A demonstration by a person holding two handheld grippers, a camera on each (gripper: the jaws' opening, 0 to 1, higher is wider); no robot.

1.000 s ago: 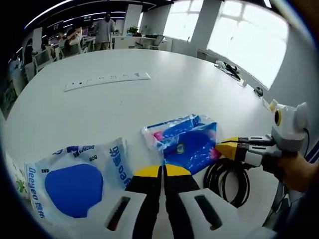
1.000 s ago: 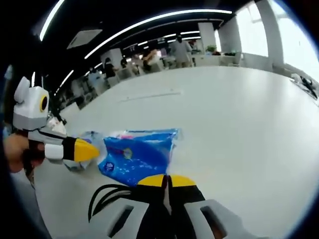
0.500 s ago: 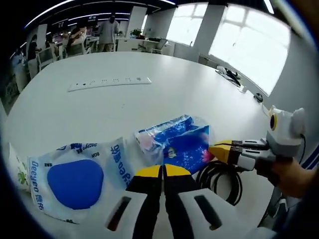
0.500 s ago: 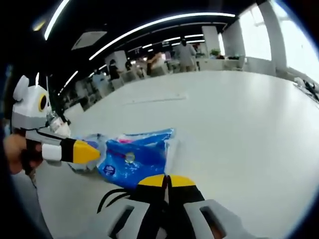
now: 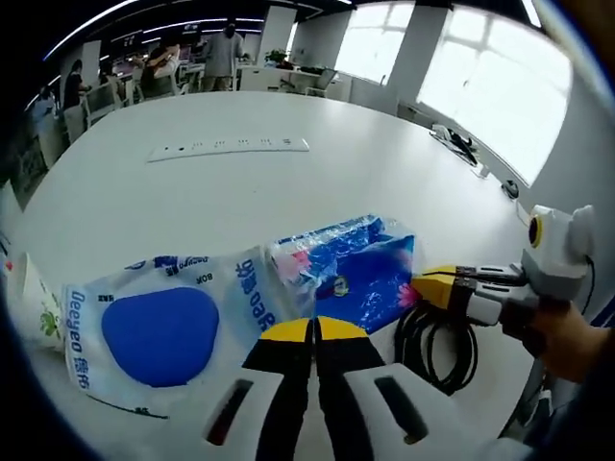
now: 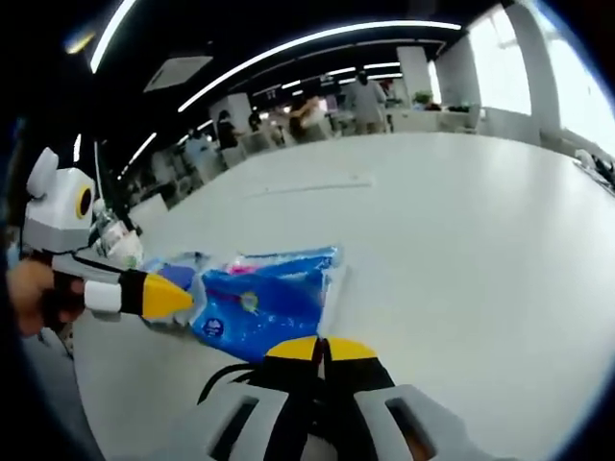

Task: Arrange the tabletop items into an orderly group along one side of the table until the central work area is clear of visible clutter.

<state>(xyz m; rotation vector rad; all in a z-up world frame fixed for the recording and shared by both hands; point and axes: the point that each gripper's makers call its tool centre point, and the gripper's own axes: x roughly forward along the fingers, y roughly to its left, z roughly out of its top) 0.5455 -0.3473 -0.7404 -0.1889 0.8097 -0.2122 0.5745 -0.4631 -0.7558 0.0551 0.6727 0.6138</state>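
A blue plastic tissue pack [image 5: 357, 276] lies on the white table [image 5: 240, 202], close in front of my left gripper [image 5: 312, 331], whose yellow-tipped jaws are shut on nothing. Left of the pack lies a white bag with a blue oval [image 5: 159, 331], its edge against the pack. My right gripper [image 5: 430, 286] comes in from the right, shut, its tip at the pack's right edge. In the right gripper view the blue pack [image 6: 264, 303] lies just ahead of my shut right gripper [image 6: 322, 348], and the left gripper [image 6: 181, 301] points at its left side.
A coiled black cable [image 5: 437, 348] lies under the right gripper near the table edge; the cable [image 6: 226, 382] also sits beside the right jaws. A white power strip [image 5: 229, 147] lies farther off. A small white packet [image 5: 34, 312] is at the left. People sit at distant desks.
Both views have shifted slightly with the hands. The white bag's edge now sits closer against the blue pack. Both grippers stay shut beside the pack.
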